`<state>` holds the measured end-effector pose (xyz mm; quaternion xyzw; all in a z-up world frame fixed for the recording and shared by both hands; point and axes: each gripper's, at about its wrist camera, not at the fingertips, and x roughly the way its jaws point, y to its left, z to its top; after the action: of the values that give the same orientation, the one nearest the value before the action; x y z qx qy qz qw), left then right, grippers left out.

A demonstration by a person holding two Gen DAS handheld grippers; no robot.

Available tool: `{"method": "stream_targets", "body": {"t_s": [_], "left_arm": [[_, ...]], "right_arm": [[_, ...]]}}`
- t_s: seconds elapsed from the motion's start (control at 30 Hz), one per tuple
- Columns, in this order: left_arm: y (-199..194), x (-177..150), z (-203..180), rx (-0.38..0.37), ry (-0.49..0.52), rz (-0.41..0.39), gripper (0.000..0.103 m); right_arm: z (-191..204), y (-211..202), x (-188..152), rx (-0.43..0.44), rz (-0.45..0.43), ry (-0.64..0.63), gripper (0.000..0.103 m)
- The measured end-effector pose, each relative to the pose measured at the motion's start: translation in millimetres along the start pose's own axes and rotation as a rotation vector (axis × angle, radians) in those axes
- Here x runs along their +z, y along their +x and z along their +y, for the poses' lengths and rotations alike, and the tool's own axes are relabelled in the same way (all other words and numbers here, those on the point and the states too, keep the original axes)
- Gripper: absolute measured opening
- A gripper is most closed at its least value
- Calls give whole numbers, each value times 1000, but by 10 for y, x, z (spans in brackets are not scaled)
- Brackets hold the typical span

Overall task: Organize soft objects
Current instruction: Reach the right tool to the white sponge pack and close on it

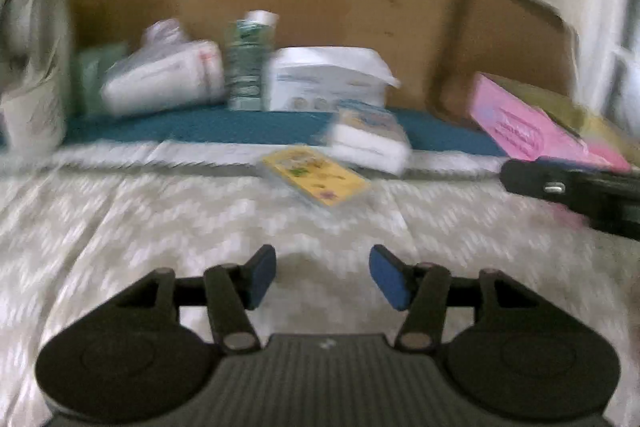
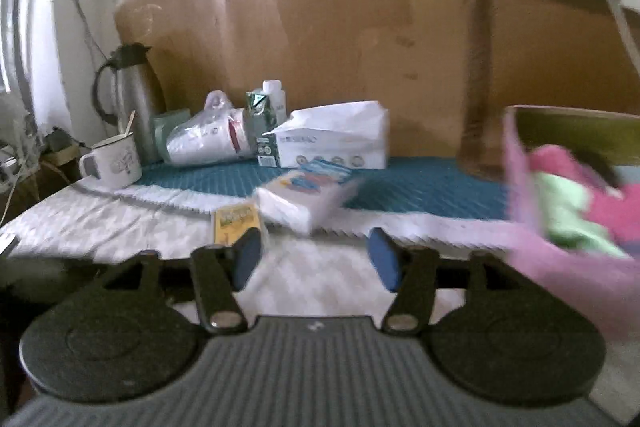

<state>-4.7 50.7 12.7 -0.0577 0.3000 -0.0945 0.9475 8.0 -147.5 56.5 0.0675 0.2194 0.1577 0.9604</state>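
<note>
A pink box [image 2: 532,227] at the right of the table holds soft cloths, a pink one [image 2: 608,203] and a green one [image 2: 568,211]. The box also shows in the left wrist view [image 1: 532,131] at the right. My left gripper [image 1: 322,277] is open and empty above the patterned tablecloth [image 1: 160,227]. My right gripper [image 2: 314,255] is open and empty, just left of the pink box. The right gripper's black body [image 1: 576,191] shows at the right edge of the left wrist view. Both views are blurred.
A white tissue pack [image 2: 308,199] and a yellow packet [image 2: 236,223] lie mid-table. A white box [image 2: 340,143], green carton [image 2: 262,127], bagged cups [image 2: 208,139], mug [image 2: 114,163] and steel jug [image 2: 136,95] stand at the back. Cardboard [image 2: 320,7] lines the rear.
</note>
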Motion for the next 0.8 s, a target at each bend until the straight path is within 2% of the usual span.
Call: {"method": "stream_targets", "body": {"t_s": [0.03,0.07,0.1,0.2,0.33,0.37,0.4,0.43,0.5,0.63,0.7,0.8], "left_arm": [[-22,6,123,-28,-71,-23,55],[-32,15,198,-21,-115,-39,55],[-41,29,271,-5,-164,-58,55],[-64,35,477,-37,-286,-88,58],[-45,43,606,-68,-366,-82,61],[-60,26,616,-67,-362,-87,62],[-82,23,610,-68,-353,-93,65],[-96,25,592,-68,-342,-101,66],[-75,24,557,-66,-330,-112,70],[-64,19,540,-66,-323,-110,70],[-51,21,521,-67,-311,-104,71],[-20,21,446,-79,-271,-76,74]], "right_arm": [[47,166,77,-7,4,15,83],[102,303,145,-13,5,20,89],[160,478,219,-25,12,17,89],[341,872,312,-65,49,-26,92],[400,1318,267,-179,199,-68,93],[365,1339,241,-192,205,-54,91],[288,1294,229,-183,200,-5,76],[220,1254,219,-177,217,31,67],[118,1109,185,-164,206,57,68],[-16,688,19,-151,200,11,68],[-19,486,-74,-105,204,-24,68],[51,103,-257,15,221,-125,69]]}}
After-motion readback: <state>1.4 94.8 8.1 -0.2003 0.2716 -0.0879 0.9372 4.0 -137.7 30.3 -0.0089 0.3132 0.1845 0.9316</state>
